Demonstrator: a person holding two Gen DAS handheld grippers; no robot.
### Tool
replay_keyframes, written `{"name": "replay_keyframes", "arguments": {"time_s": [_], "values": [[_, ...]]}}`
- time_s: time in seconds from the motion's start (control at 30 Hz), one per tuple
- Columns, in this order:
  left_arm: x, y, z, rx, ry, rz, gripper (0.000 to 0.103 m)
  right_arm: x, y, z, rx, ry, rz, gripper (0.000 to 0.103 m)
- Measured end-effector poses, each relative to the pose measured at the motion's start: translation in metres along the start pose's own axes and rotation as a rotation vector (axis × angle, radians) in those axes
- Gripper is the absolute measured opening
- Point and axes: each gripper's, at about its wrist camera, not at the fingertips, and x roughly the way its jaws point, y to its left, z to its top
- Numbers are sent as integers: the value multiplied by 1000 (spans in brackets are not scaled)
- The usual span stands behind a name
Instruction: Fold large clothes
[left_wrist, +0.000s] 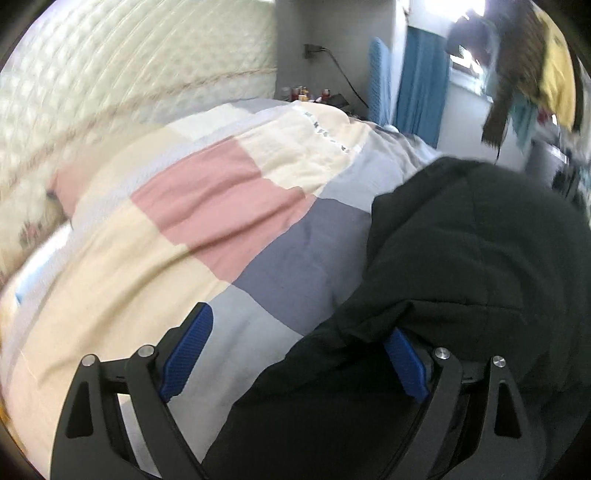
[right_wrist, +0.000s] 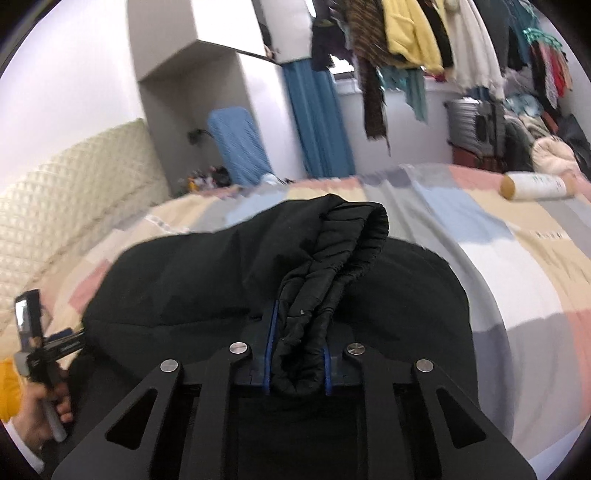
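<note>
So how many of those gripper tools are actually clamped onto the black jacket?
1. The right gripper is shut on a bunched cuff of the black jacket. The left gripper stands open at the jacket's edge, one pad partly hidden by fabric.

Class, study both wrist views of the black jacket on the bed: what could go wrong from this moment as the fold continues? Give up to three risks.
1. The right gripper pinches only a bunched sleeve cuff; pulling may drag the black jacket out of shape.
2. The left gripper is open at the jacket's edge; closing now might catch the patchwork quilt as well.
3. A white bottle lies on the quilt and may roll.
</note>
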Motion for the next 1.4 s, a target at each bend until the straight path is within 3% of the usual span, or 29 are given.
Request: {"name": "replay_keyframes", "arguments": {"time_s": [0.17,0.37,0.7,0.83,1.0,1.07,1.1,1.27,1.4], "values": [[2,6,-1,-32,12,-46,90,-2,1,4,-9,-7,-65,15],[1,0,-4,-9,0,-62,91,32,-19,-19,9,86,-140,15],[8,-9,-7,28,6,-53,90,79,-30,-36,-34,129,-181,18],[4,-8,-6,22,8,-64,90,88,-27,-38,5,117,-197,18],[-10,-12,-5,30,4,-87,90,67,-27,-40,83,115,-197,23],[-19,-13,-5,36,-8,-104,90,56,-23,-40,91,124,-200,34],[-25,-12,-5,35,-11,-117,90,51,-19,-42,87,130,-193,35],[-71,-7,-5,47,-61,-184,90,13,4,-45,42,163,-163,41],[-122,-5,2,80,-130,-234,90,-39,24,-32,42,105,-133,41]]}}
